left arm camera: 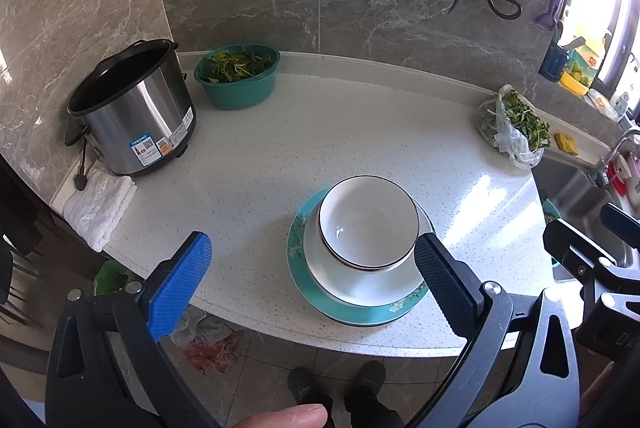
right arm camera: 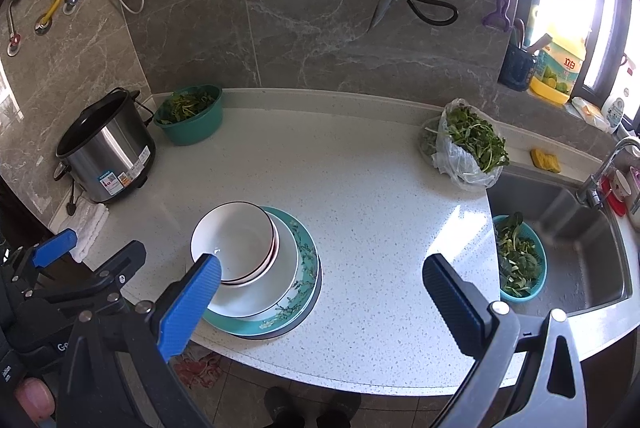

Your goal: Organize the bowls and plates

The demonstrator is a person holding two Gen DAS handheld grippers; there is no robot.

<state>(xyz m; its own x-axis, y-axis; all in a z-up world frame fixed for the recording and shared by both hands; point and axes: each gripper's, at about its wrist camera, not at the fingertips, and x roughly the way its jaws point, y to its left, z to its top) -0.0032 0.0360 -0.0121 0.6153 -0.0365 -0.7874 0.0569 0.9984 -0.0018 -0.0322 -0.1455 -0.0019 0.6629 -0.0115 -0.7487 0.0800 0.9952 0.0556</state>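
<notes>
Nearest the viewer, both tools hang over the front edge of the worktop (right arm camera: 360,188) with nothing between their blue pads. The left hand-held gripper (left arm camera: 312,284) is spread wide, its right pad appearing against the near rim of the crockery stack in its own view; actual contact cannot be told. The right hand-held gripper (right arm camera: 320,292) is likewise spread and unloaded, its left pad overlapping the stack's near side in its own view, its right pad over bare worktop.

Just beyond, close to the front edge, stands the stack: a white bowl (left arm camera: 368,222) with a dark rim line, apparently nested in a second like bowl, on a white plate (left arm camera: 356,284), on a teal floral plate (left arm camera: 360,316). A further dark-edged plate may lie beneath, visible only as a thin rim from the right wrist.

Handling, as a judgement: glazed ceramic is rigid, brittle, smooth and moderately heavy when stacked. The stack sits off-centre and could slide if tilted. Pads should pinch a rim across its wall, one pad inside and one outside, lifting level; bowls are best taken singly from the top.

Farther back stand a steel cooker pot (left arm camera: 132,108) and a green basin of leaves (left arm camera: 238,78) at left, and a bag of greens (right arm camera: 468,148) near the sink (right arm camera: 568,228) at right.
</notes>
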